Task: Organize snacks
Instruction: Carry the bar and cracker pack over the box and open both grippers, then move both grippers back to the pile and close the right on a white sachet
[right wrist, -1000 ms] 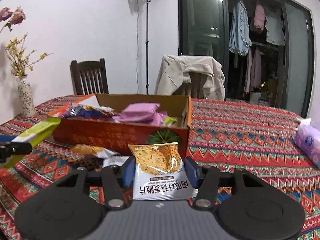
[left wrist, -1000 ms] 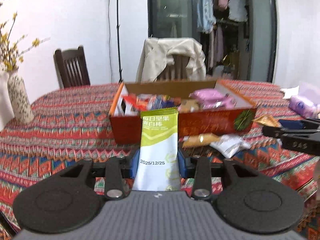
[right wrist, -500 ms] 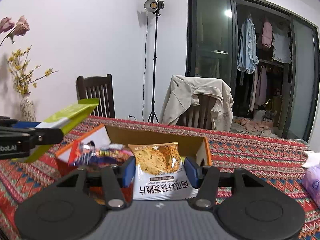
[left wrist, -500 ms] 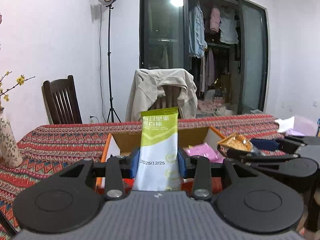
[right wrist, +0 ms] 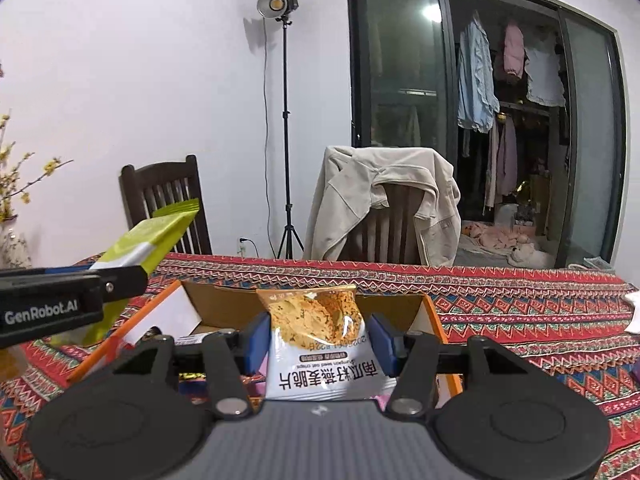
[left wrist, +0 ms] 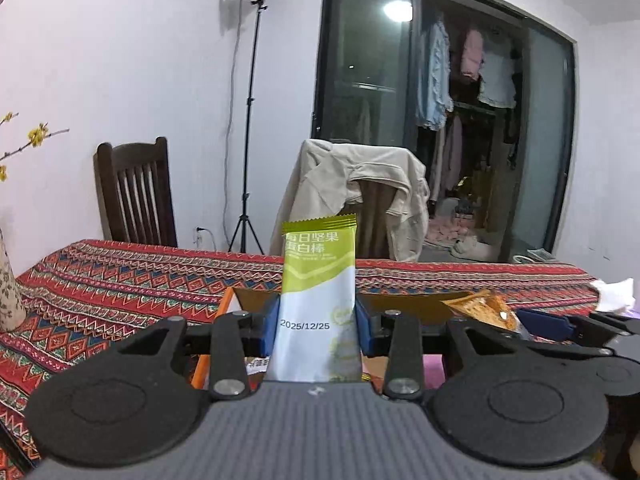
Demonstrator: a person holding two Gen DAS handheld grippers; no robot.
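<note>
My left gripper (left wrist: 318, 326) is shut on a green and white snack bar (left wrist: 318, 280), held upright above the near end of an orange cardboard box (left wrist: 244, 295). My right gripper (right wrist: 318, 338) is shut on a white oat crisp packet (right wrist: 316, 332) over the same box (right wrist: 430, 316). The snack bar (right wrist: 156, 232) and left gripper body show at the left of the right wrist view. The right gripper's blue fingers (left wrist: 542, 322) and the crisp packet (left wrist: 480, 308) show at the right of the left wrist view. Snacks inside the box are mostly hidden.
The table has a red patterned cloth (right wrist: 520, 308). A dark wooden chair (left wrist: 134, 192) and a chair draped with a beige jacket (left wrist: 352, 200) stand behind it. A light stand (right wrist: 284, 128) is by the wall. A vase (left wrist: 8, 292) stands at far left. White tissue (left wrist: 616, 290) lies at right.
Both grippers have risen and moved forward over the box with their packets. The box now sits low, close under the fingers, and the loose packets on the cloth have left view.
</note>
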